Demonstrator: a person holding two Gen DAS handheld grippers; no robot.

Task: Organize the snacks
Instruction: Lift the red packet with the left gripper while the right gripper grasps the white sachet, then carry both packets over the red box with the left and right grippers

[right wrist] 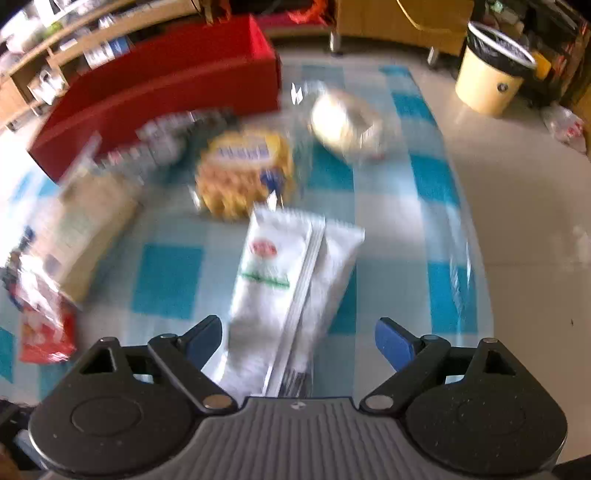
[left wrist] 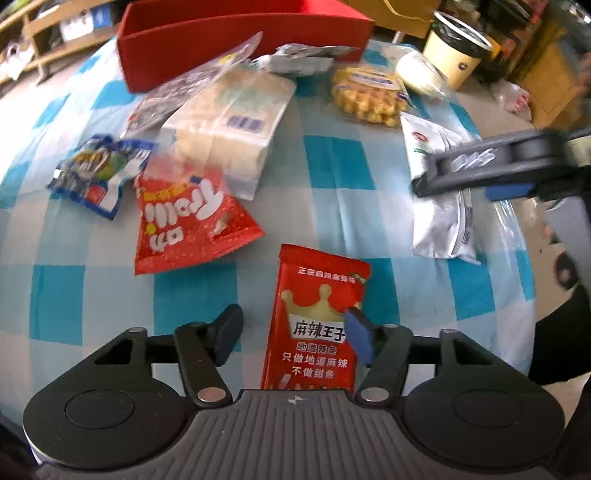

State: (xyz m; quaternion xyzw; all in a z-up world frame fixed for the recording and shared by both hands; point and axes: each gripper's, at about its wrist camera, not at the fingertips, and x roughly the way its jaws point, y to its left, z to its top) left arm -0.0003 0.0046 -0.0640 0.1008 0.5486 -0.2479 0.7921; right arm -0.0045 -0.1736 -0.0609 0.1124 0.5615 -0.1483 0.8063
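Left gripper (left wrist: 293, 334) jaws spread, tilted steeply down: red spicy-strip packet (left wrist: 316, 317) lies flat on the checked cloth (left wrist: 192, 295) between them, toward the 3 o'clock pad, which overlaps its edge. Right gripper (right wrist: 299, 341) also spread wide, pitched down over the white packet (right wrist: 284, 295), which runs toward 12 o'clock, red box (right wrist: 159, 96) at 10 o'clock.

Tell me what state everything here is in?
Left gripper: open, red crown packet between its fingers, lying flat.
Right gripper: open, over the white packet.
Red box: open-topped.
Trolli bag: sealed, flat.
Waffle bag: sealed.
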